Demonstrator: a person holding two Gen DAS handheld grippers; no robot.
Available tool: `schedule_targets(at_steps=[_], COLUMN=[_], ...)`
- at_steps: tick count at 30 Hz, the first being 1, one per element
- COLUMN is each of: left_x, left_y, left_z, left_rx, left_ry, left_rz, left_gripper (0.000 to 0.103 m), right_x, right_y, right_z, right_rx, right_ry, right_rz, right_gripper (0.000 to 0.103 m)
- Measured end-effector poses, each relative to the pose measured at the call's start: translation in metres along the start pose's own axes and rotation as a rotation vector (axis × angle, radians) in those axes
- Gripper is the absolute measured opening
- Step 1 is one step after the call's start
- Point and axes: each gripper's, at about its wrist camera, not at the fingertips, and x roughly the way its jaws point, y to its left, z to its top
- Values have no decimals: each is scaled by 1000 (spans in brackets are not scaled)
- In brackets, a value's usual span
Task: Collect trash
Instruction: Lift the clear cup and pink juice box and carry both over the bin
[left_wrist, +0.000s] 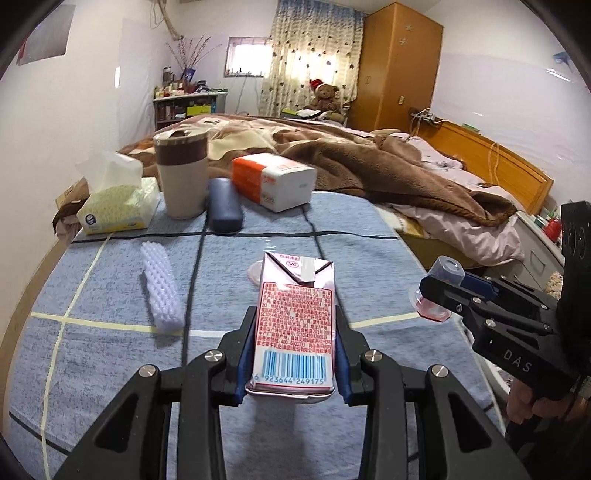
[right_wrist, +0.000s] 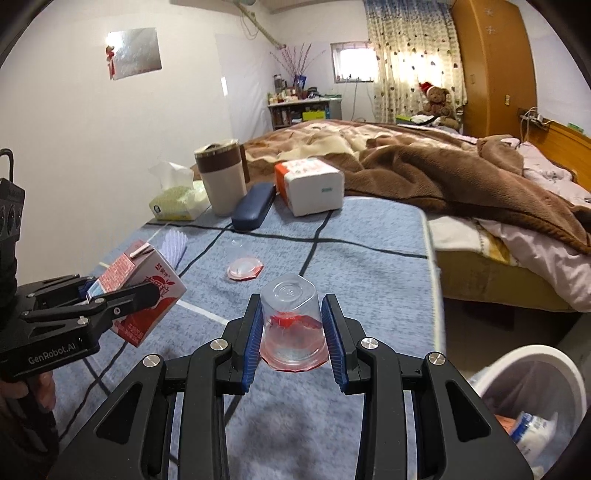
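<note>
My left wrist camera sat close behind my left gripper (left_wrist: 293, 350), looking forward and downward along its fingers over the blue-covered table (left_wrist: 110, 288) toward the bed (left_wrist: 332, 162). My right wrist camera did likewise behind my right gripper (right_wrist: 291, 332). Both shared table, bed, curtain (left_wrist: 314, 55), and each showed the other gripper.

Home bedroom: unmade bed (left_wrist: 369, 162), wardrobe (left_wrist: 399, 70) (teddy bear (left_wrist: 327, 96) beside).

Tissue pack (left_wrist: 114, 206), cup (left_wrist: 183, 173), case (left_wrist: 224, 210), napkin pack (left_wrist: 275, 181) line tabletop (left_wrist: 369, 258) far edge; bed (left_wrist: 369, 166) behind; bin (right_wrist: 532, 402) right.
</note>
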Motion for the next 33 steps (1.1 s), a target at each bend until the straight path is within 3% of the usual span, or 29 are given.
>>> schedule_targets(at_steps=[17, 33], left_x=[-33, -24], left_y=[-84, -181], left_z=[-4, -11], left_rx=[125, 256], left_ry=[-59, -40], left_rz=[-130, -301], left_gripper=[37, 37], right_x=[-75, -124], right_y=[-44, -102], right_z=[-22, -49], right_rx=[93, 188], right_ry=[-101, -118], right_rz=[-130, -291], right_gripper=[33, 33])
